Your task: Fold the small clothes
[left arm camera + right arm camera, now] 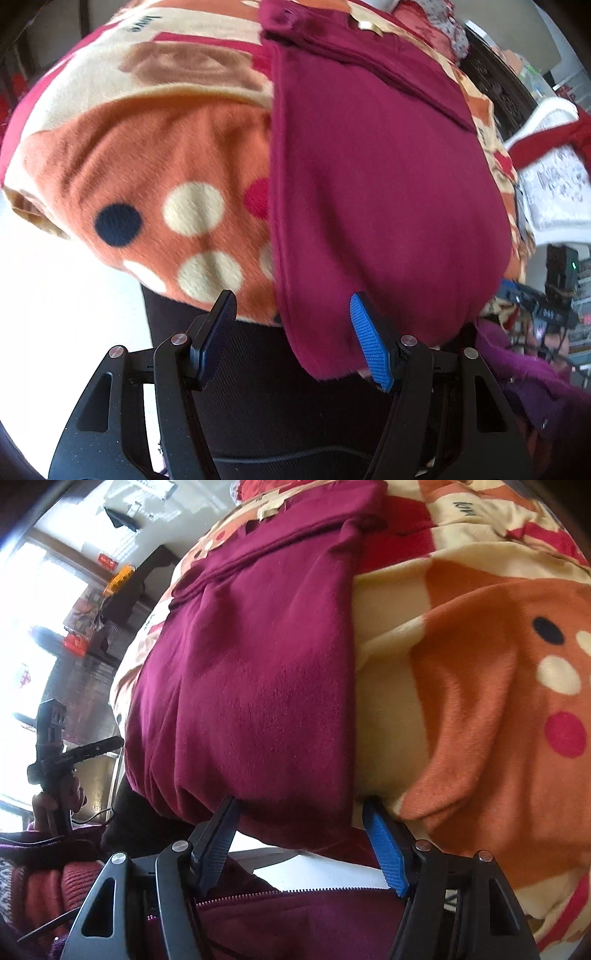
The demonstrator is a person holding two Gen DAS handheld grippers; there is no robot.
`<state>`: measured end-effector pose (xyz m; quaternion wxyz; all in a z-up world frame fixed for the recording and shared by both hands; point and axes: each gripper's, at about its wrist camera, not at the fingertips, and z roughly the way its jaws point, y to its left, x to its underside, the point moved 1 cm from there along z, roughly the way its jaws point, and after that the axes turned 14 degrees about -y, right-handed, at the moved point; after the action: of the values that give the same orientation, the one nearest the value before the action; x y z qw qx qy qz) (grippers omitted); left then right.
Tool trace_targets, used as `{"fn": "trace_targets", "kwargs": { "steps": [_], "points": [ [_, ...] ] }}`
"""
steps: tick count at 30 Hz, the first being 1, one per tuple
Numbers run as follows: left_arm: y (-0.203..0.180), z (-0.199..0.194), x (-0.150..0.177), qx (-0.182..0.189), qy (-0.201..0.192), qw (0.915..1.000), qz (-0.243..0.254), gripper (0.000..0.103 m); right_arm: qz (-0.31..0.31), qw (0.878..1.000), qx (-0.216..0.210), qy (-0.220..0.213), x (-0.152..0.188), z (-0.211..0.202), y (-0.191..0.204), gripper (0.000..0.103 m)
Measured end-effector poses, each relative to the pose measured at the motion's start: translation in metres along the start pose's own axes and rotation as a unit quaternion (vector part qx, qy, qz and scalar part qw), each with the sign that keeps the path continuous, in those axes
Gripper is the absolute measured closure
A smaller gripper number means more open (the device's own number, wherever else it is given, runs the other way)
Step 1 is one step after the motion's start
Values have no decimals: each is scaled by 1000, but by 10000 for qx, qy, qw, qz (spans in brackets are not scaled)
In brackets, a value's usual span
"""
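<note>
Because the maroon garment [376,206] lies spread lengthwise down the middle of both views on the orange spotted blanket [147,177], with one flap already laid over at the top of frame, its near hem at the bottom centre is probably the next edge to lift. Both claws are aimed at that hem. The left gripper [293,314] has its jaws apart with the hem's corner between them, unpinched; the right gripper [301,814] likewise gapes, straddling the hem's edge.
</note>
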<state>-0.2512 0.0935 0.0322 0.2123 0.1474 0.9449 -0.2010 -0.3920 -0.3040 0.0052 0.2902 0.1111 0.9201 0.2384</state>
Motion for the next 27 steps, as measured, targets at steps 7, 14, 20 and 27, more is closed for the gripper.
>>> {"fn": "trace_targets", "kwargs": {
  "steps": [7,14,20,27],
  "points": [
    [-6,21,16,296,583,9979,-20,39,64,9997,-219,-26,2,2,0,36],
    [-10,30,17,458,646,9967,-199,39,25,9988,-477,111,4,3,8,36],
    [-12,27,16,670,606,9952,-384,39,-60,9967,-801,150,2,-4,15,36],
    [-27,26,15,725,547,9958,-108,39,-2,9926,-1212,27,-1,-17,23,37]
  ]
}}
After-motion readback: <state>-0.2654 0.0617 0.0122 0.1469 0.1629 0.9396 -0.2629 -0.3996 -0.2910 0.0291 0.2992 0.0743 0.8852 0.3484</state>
